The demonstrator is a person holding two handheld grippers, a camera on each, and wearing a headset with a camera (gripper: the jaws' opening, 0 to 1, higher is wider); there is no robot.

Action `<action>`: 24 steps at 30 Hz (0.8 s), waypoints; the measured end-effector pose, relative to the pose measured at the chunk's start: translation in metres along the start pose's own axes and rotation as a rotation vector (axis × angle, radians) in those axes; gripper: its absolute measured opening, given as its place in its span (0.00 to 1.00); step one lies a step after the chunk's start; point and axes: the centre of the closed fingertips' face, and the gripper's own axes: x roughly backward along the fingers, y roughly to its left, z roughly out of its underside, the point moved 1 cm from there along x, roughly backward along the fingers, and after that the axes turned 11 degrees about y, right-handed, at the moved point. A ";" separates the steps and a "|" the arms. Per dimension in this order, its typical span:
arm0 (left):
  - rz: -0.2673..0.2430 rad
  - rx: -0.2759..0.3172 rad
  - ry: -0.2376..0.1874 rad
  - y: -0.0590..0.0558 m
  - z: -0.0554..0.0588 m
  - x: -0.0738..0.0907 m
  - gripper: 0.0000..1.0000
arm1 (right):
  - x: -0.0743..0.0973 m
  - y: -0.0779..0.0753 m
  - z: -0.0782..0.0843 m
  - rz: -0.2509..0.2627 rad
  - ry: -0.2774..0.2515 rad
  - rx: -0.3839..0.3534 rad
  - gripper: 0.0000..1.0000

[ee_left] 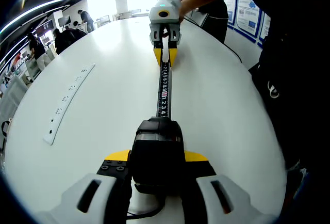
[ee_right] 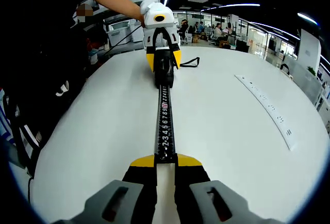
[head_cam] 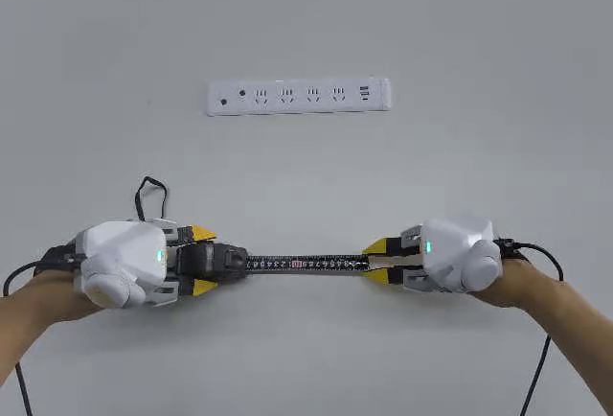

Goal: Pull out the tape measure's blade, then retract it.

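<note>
Head view: left tool (head_cam: 203, 261) grips tape measure (head_cam: 226, 261), right tool (head_cam: 375, 262) pinches blade (head_cam: 306, 264).

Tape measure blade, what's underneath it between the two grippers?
The white table, bare on both sides of the blade; whether the blade touches it cannot be told. The blade's tip is hidden in the right gripper, its root in the case.

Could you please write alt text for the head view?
On a white table, the left gripper clamps the tape measure case, while the right gripper holds its blade pulled out. A power strip lies beyond.
</note>
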 end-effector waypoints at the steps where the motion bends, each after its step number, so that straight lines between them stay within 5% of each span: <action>1: 0.000 0.000 -0.001 0.000 0.000 0.000 0.32 | 0.001 0.000 0.001 0.002 0.001 0.000 0.10; 24: -0.003 0.005 0.016 -0.001 -0.008 0.002 0.32 | 0.020 -0.002 0.024 0.013 0.015 -0.013 0.10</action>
